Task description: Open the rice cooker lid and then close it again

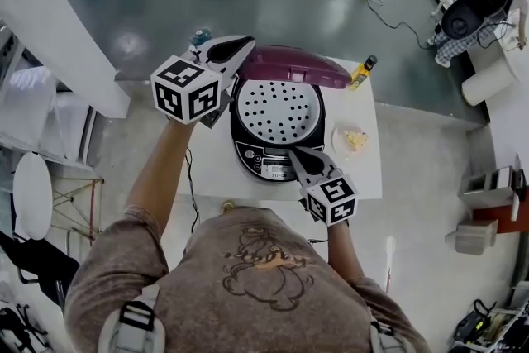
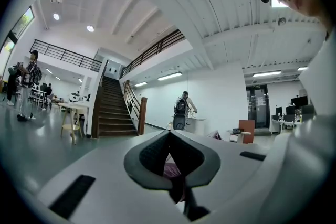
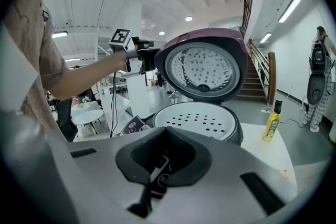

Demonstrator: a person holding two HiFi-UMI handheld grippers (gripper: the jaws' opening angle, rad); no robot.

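My left gripper has its jaws pressed together, tips at the left edge of the glossy purple domed lid. The lid stands raised behind the round black rice cooker on the small white table (a white perforated tray fills the pot). My right gripper, jaws likewise together, points down at the cooker's front control panel.
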